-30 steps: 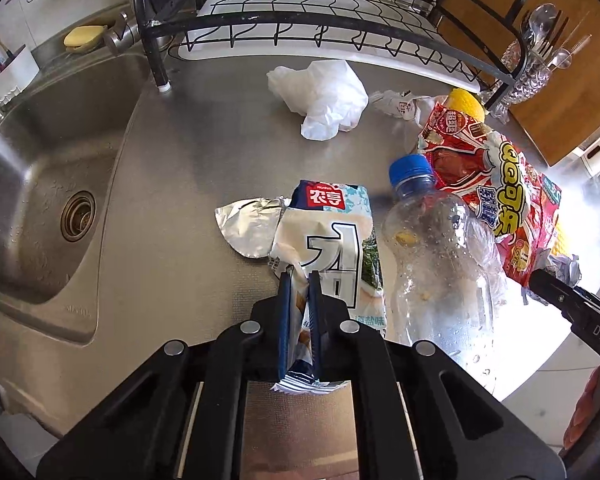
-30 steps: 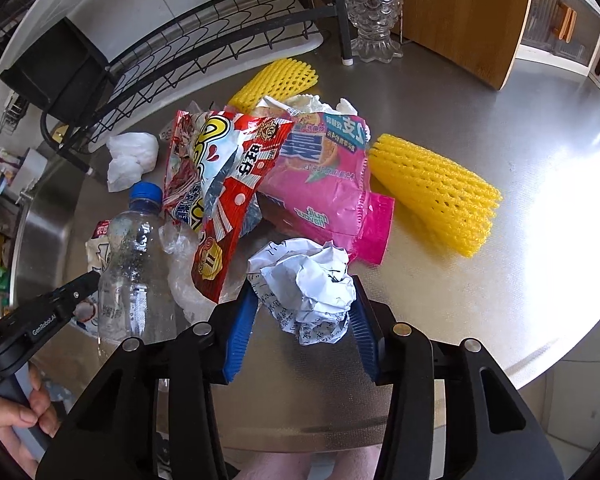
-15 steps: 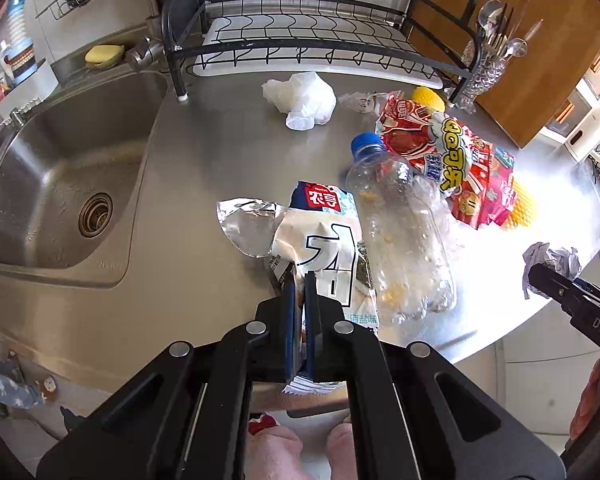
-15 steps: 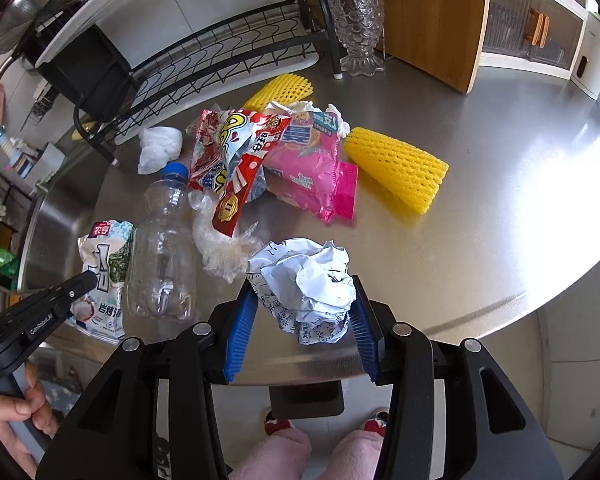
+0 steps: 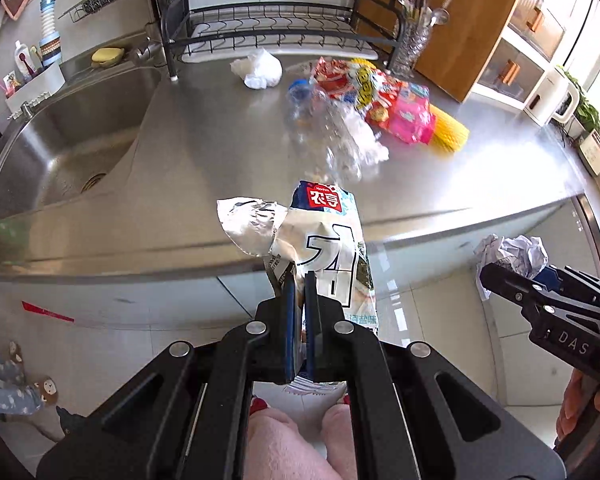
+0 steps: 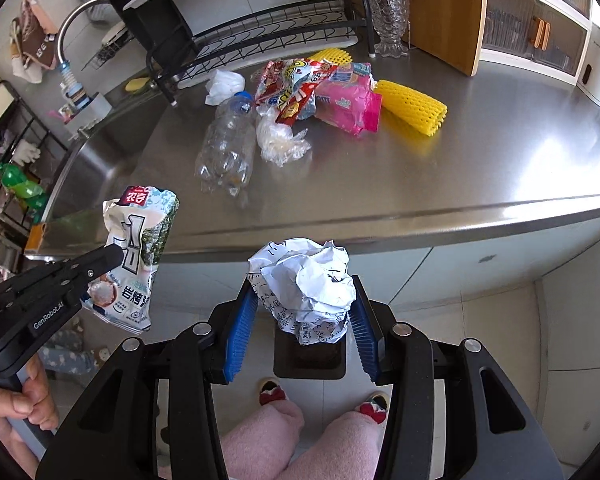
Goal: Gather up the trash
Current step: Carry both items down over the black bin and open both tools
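The left claw (image 5: 300, 292) is clamped flat on the lower part of a white snack bag (image 5: 326, 248), whose silver torn top (image 5: 246, 226) flares up and to the left of the pads. The right claw (image 6: 302, 316) grips a crumpled paper ball (image 6: 306, 280) between its blue pads (image 6: 240, 330); the ball fills the gap and bulges above the fingertips. Both claws hang out past the front edge of the steel worktop (image 6: 440, 184), over pale floor tiles (image 6: 520, 344), with the person's pink-trousered knees (image 6: 260, 436) and slippers directly below. A dark bin (image 6: 310, 360) stands on the floor just beneath the right claw, partly hidden by the ball. Beyond the claws, across a bare band of worktop along its front edge, the rest of the trash lies in a cluster: a clear bottle (image 6: 228, 148) with a blue cap, a thin plastic film (image 6: 280, 140) touching it, a red wrapper (image 6: 292, 84) overlapping a pink pack (image 6: 352, 108), a yellow foam net (image 6: 414, 106) just right of that, and a white tissue (image 6: 224, 84) farther back by the dish rack (image 6: 260, 40). The sink (image 5: 64, 148) opens to the left of the left claw. The right half of the worktop is open.
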Tool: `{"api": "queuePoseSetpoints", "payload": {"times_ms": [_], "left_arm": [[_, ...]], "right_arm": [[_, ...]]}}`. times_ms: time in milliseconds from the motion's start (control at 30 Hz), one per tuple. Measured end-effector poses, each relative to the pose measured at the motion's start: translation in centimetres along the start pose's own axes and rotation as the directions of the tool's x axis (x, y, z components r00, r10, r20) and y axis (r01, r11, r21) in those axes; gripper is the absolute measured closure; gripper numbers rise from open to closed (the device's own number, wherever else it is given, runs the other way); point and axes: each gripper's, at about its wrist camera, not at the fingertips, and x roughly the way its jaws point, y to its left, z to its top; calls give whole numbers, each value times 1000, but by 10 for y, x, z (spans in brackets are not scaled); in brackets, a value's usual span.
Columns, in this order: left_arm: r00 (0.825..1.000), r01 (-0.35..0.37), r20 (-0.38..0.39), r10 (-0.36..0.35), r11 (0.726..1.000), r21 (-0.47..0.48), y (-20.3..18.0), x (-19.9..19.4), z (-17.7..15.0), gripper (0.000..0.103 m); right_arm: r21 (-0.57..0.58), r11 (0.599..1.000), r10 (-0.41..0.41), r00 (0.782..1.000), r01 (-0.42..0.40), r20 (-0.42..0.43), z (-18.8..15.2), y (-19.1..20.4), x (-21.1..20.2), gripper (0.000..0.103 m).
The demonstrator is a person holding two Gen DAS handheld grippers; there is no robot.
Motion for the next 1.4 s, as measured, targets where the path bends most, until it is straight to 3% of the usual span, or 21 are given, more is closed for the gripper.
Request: {"api": "queuePoseSetpoints", "payload": {"times_ms": [233,333,533,800,967,1233,1300,1400], "left_arm": [[993,60,-105,-61,998,-15,-11,38,-76,100],[980,81,-178,-88,996,-50,-7,77,-101,100],[962,48,-266,-70,995,-89,5,171,-136,100],[936,48,-339,-93,989,-140,23,273,-160,100],[922,64,-370,-116,987,-148,35,318,-173,100],[918,67,-380,-115,988,-137,38,344,-178,97],[917,67,-382,-116,988,-139,35,344,-176,96],[921,60,-373,-114,986,-155,40,342,-175,66]], "right_arm": [[38,999,2,993,3,-114,-50,-18,41,57],[71,997,22,984,-10,-175,-66,-27,74,57],[153,987,79,967,-43,-243,-93,-41,150,57],[216,975,121,933,-49,-338,-115,-52,262,57],[233,972,130,905,-35,-405,-128,-53,325,56],[291,956,170,893,-46,-418,-136,-55,360,51],[310,949,180,894,-49,-410,-135,-55,362,43],[319,947,174,902,-43,-395,-134,-54,359,38]]}}
